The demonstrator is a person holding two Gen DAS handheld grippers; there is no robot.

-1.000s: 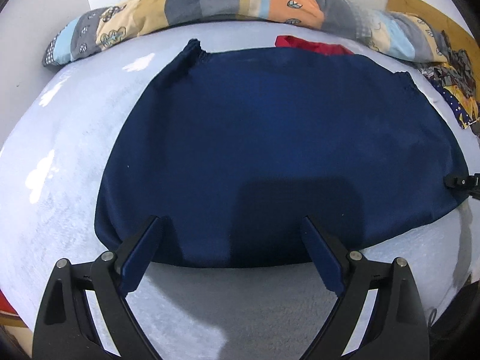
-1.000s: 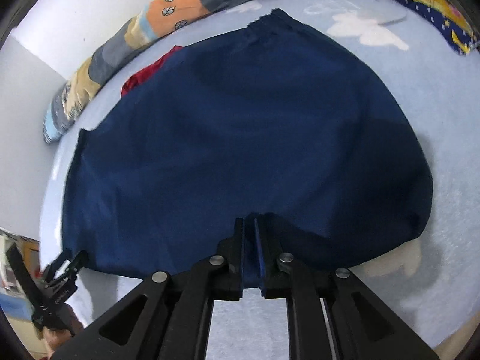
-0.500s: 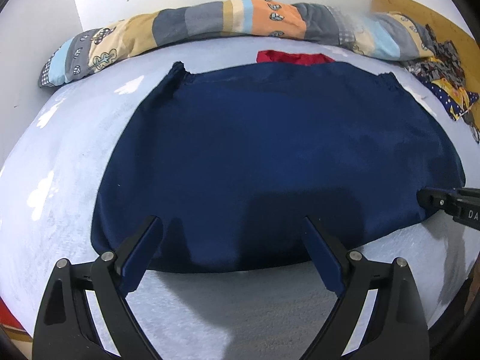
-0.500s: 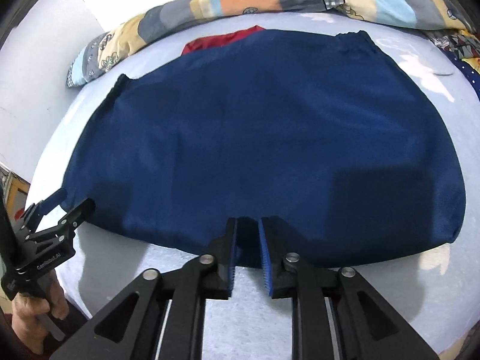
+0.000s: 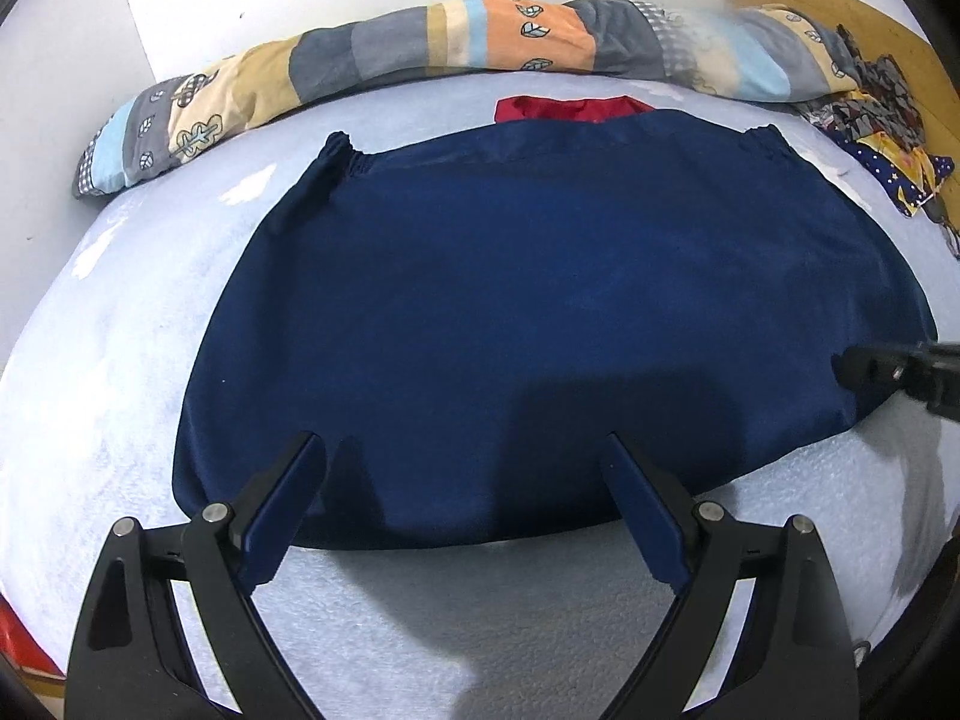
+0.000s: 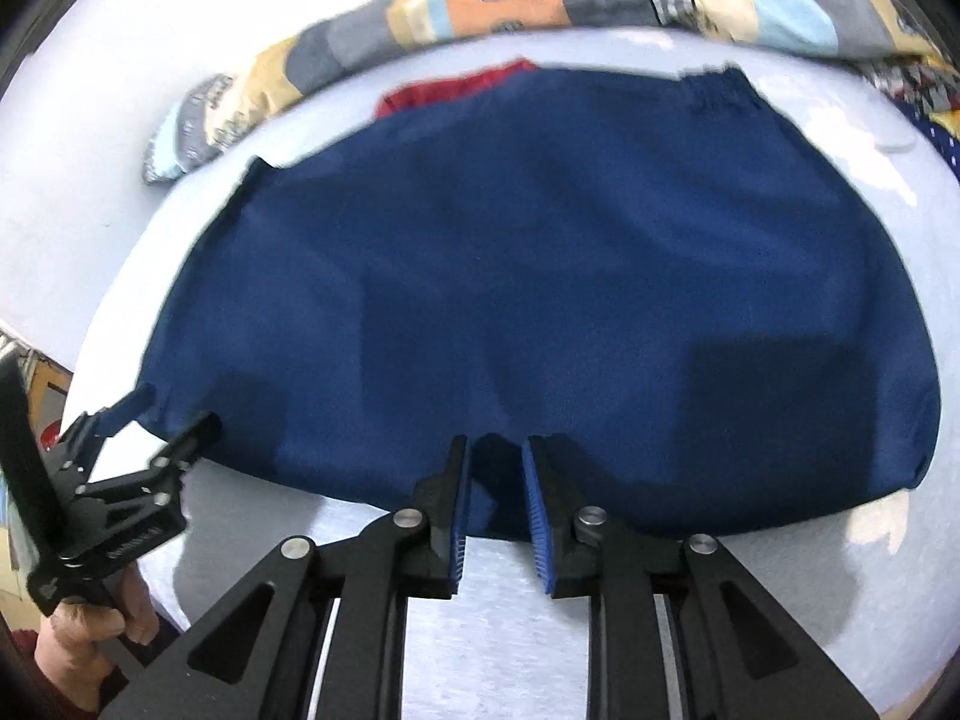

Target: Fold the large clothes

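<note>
Navy garment (image 5: 540,312) lies spread flat on the pale blue bed (image 5: 120,348), filling the middle of both views, its gathered elastic corners at about 11 and 1 o'clock and its near hem running along 6 o'clock. In its own view the left gripper (image 5: 465,504) hovers over that hem at 6 o'clock, fingers spread wide and holding nothing; the right gripper (image 6: 495,504) sits at the hem too, parted only narrowly and gripping no cloth that I can see. The step in hand looks like taking the near edge for a first fold — best done by pinching the hem well apart, both at once, then lifting evenly so the fabric carries over without bunching. A red cloth (image 5: 564,108) peeks out at 12 o'clock beyond the far edge, and a patchwork bolster (image 5: 420,54) lines the wall behind.
</note>
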